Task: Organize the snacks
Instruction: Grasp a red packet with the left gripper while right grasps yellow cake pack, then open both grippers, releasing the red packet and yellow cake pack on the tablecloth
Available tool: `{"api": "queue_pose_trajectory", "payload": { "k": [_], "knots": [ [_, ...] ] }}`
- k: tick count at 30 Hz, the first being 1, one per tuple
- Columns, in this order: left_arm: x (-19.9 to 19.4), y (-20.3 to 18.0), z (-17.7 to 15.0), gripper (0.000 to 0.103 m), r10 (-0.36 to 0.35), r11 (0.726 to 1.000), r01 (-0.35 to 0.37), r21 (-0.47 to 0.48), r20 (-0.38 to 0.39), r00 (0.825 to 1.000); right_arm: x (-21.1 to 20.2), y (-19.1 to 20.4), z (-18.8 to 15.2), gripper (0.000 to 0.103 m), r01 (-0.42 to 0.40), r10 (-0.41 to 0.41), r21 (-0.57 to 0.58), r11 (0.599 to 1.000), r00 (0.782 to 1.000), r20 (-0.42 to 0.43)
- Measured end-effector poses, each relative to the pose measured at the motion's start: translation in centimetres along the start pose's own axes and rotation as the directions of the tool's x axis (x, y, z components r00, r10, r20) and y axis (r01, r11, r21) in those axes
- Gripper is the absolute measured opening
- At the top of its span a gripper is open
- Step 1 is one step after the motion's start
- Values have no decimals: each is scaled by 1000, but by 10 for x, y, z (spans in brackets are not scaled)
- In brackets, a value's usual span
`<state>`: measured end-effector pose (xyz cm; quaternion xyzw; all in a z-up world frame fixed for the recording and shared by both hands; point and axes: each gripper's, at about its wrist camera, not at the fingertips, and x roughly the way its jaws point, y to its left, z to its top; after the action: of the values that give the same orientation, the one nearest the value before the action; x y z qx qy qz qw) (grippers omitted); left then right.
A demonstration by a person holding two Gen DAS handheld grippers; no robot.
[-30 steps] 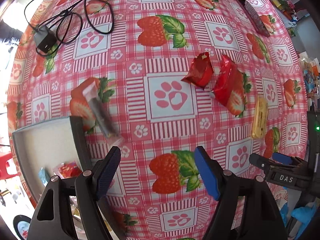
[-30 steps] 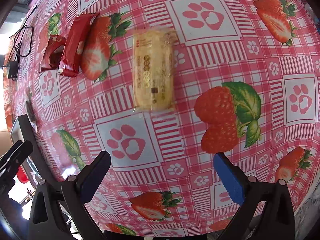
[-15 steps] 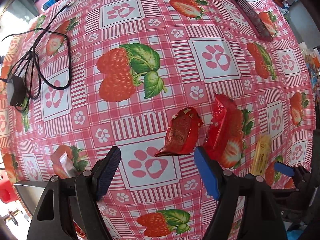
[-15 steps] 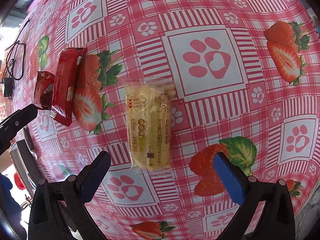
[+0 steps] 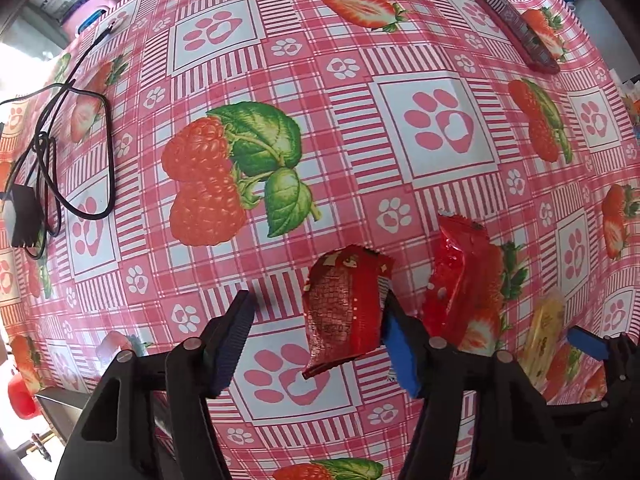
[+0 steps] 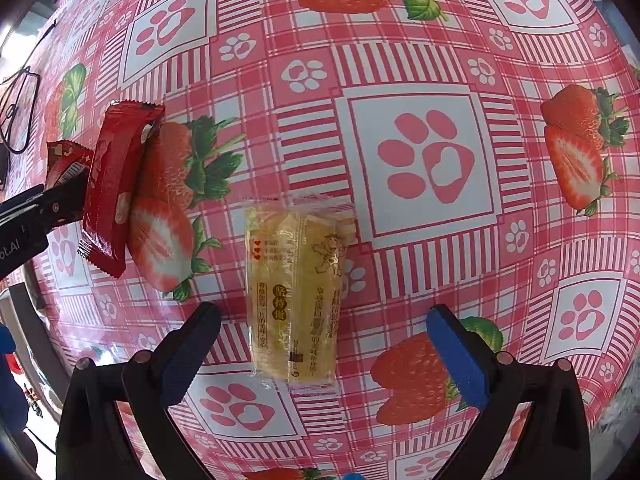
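A small red snack packet lies on the strawberry tablecloth between the fingers of my left gripper. The jaws are closing: the blue right pad is at the packet's edge, the left pad stands apart from it. A longer red packet lies just to its right, and a yellow packet beyond that. My right gripper is open and straddles the yellow packet without touching it. In the right wrist view the longer red packet and the small red packet lie at the left.
A black cable with its adapter lies at the table's left side. A long dark flat object sits at the far right. A grey tray corner shows at the lower left, past the table edge.
My left gripper travelled from beside the tray across to the small red packet, came lower, and its jaws narrowed. My right gripper slid over the yellow packet, which now lies between its fingers.
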<state>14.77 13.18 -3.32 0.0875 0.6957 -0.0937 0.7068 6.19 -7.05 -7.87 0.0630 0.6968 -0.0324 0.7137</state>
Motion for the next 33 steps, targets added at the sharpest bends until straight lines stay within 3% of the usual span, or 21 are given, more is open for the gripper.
{"api": "queue_pose_trajectory", "payload": {
  "k": [2,5,7,11,12,20,27,33],
  "knots": [
    [0,-11,-14,39,8,1000,-9,23,11,1000,2,3,-12,103,0,0,3,1000,1000,-2],
    [-6,-16,-21,36,31,999,-31,39,15,999,1,4,-23,100,0,0,1,1000,1000,8],
    [-7,-17,-26,36,26,999,-26,26,11,1000,-10,2,-31,89,5,-5,-14,1000,999,32],
    [-3,-13,-42,36,23,1000,-23,7,-3,1000,-24,15,-36,40,10,-3,-81,997,997,78],
    [-2,-11,-49,36,24,1000,-24,3,-7,1000,-25,17,-37,38,6,1,-88,996,997,78],
    [3,4,-135,36,-2,999,-1,-53,-46,999,-19,30,-75,38,2,10,-163,987,997,70],
    [6,10,-232,36,-30,997,21,-79,-107,994,-8,44,-139,38,-1,10,-220,975,999,38],
    [7,10,-285,40,-24,999,18,-51,-123,992,4,58,-202,38,-4,2,-265,964,1000,-8]
  ]
}}
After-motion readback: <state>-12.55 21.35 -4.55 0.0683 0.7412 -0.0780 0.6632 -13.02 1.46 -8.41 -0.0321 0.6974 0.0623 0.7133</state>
